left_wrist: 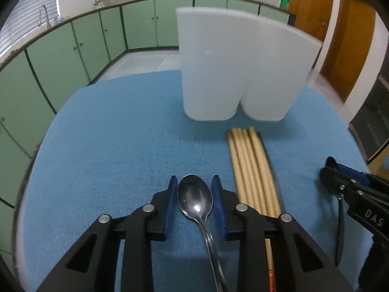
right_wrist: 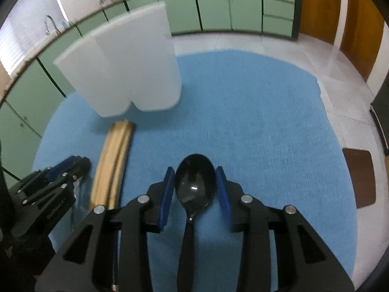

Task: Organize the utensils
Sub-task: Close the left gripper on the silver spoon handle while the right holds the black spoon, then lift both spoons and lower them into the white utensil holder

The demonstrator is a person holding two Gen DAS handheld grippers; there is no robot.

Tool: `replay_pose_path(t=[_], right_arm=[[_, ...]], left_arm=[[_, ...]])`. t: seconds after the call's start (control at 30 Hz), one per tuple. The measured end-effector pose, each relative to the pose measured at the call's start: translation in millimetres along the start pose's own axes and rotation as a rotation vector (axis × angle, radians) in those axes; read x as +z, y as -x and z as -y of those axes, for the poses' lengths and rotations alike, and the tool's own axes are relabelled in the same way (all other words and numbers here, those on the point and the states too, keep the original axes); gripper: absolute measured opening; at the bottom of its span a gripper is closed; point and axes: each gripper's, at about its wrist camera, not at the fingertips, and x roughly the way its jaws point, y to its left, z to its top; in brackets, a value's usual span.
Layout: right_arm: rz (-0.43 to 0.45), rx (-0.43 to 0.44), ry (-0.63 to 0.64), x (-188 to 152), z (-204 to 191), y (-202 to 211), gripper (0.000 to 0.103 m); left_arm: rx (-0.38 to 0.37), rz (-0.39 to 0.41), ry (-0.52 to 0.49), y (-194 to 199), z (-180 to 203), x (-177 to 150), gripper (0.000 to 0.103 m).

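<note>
A white two-compartment utensil holder (left_wrist: 238, 68) stands upright at the far side of the blue cloth (left_wrist: 121, 133); it also shows in the right wrist view (right_wrist: 128, 65). A bundle of wooden chopsticks (left_wrist: 252, 170) lies in front of it, also seen in the right wrist view (right_wrist: 111, 165). My left gripper (left_wrist: 195, 182) is open, its blue pads on either side of a metal spoon (left_wrist: 195, 197) lying on the cloth. My right gripper (right_wrist: 195, 172) is open around a black spoon (right_wrist: 194, 185) lying on the cloth. Each gripper appears at the edge of the other's view.
Green kitchen cabinets (left_wrist: 73, 48) and a counter with a tap (left_wrist: 43, 14) and pots run behind the table. Wooden doors (left_wrist: 340, 36) stand at the right. A brown stool seat (right_wrist: 359, 177) sits beside the table's right edge.
</note>
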Motion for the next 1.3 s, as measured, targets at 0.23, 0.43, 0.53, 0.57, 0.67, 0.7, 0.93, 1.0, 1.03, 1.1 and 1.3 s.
replay_pose_path(t=[0.23, 0.43, 0.53, 0.57, 0.67, 0.7, 0.93, 1.0, 1.03, 1.1, 1.3], right_arm=[[0.224, 0.091, 0.051, -1.9, 0.4, 41.1, 0.033], [0.349, 0.134, 0.085, 6.6, -4.2, 60.8, 0.033], [0.411, 0.159, 0.096, 16.1, -3.8, 69.5, 0.033], [0.428, 0.168, 0.097, 18.9, -3.4, 73.3, 0.033], [0.499, 0.21, 0.086, 36.3, -1.6, 85.3, 0.033], [0.52, 0.224, 0.077, 37.9, -3.4, 92.8, 0.033], [0.68, 0.292, 0.069, 99.0, 1.1, 116.4, 0.033], [0.714, 0.306, 0.048, 122.8, 1.0, 115.6, 0.033], [0.724, 0.317, 0.032, 135.0, 1.7, 113.8, 0.033], [0.747, 0.309, 0.015, 155.9, 1.3, 107.9, 0.033], [0.739, 0.253, 0.022, 192.1, -3.4, 72.9, 0.033]], left_arm=[[-0.083, 0.284, 0.0, 60.2, -12.5, -11.6, 0.028], [-0.079, 0.413, 0.008, 87.8, -17.9, -18.8, 0.028], [-0.075, 0.455, 0.012, 98.1, -20.0, -12.6, 0.028], [-0.077, 0.469, 0.012, 102.3, -19.9, -10.3, 0.028], [-0.075, 0.51, 0.011, 114.3, -21.5, -12.2, 0.028], [-0.074, 0.523, 0.01, 118.3, -21.3, -5.6, 0.028], [-0.119, 0.685, 0.033, 165.5, -28.6, 47.7, 0.028], [-0.139, 0.737, 0.047, 175.4, -30.3, 70.9, 0.028], [-0.141, 0.755, 0.048, 178.5, -29.6, 79.9, 0.028], [-0.143, 0.782, 0.046, 179.5, -28.1, 99.6, 0.028], [-0.117, 0.758, 0.008, 139.4, -16.3, 145.1, 0.028]])
